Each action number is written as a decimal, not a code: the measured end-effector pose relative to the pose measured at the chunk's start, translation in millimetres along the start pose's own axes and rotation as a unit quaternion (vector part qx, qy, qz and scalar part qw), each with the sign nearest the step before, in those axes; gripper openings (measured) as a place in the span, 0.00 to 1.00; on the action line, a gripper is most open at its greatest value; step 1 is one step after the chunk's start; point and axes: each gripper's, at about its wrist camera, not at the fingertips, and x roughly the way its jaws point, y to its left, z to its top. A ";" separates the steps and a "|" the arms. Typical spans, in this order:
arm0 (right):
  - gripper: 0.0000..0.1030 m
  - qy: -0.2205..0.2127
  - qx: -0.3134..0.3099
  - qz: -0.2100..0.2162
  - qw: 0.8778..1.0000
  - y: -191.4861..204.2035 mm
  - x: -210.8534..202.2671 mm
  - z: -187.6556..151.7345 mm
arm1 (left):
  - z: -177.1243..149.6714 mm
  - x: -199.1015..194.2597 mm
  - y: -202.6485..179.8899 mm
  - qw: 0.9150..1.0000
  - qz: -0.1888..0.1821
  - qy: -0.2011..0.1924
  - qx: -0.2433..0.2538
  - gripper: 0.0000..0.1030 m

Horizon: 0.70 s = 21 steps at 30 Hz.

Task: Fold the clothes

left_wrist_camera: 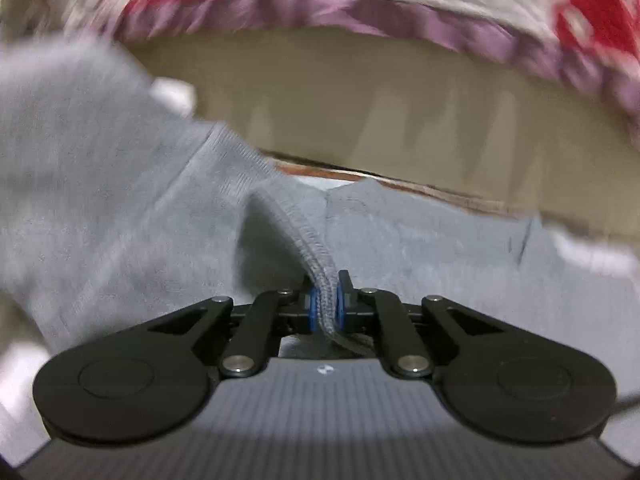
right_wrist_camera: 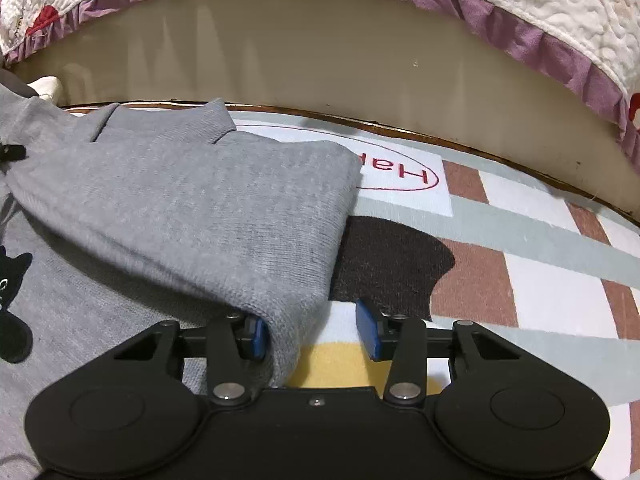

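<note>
Left hand-held gripper [left_wrist_camera: 326, 306] pinches the grey sweater's [right_wrist_camera: 180, 208] hem; right hand-held gripper [right_wrist_camera: 314, 334] gapes, sleeve lying diagonally.

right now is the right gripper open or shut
Open. The right gripper shows a clear gap between its blue pads, with the grey sweater edge lying against the left pad only, not pinched.

Red letters "Hap" — upside down, partly covered — on the patterned mat [right_wrist_camera: 520, 280].
</note>
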 end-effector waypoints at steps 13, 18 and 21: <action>0.40 0.047 -0.044 -0.029 0.998 25.7 -25.6 23.2 | 4.8 -4.9 49.5 0.994 0.084 0.055 -0.040 0.27; 0.59 -0.008 -0.024 0.076 0.997 16.1 -81.8 51.0 | 19.3 -58.3 97.1 0.994 0.074 0.045 -0.060 0.46; 0.59 -0.028 0.033 0.142 0.989 27.8 -83.2 60.0 | 16.8 -102.3 128.4 0.992 0.067 0.034 -0.106 0.46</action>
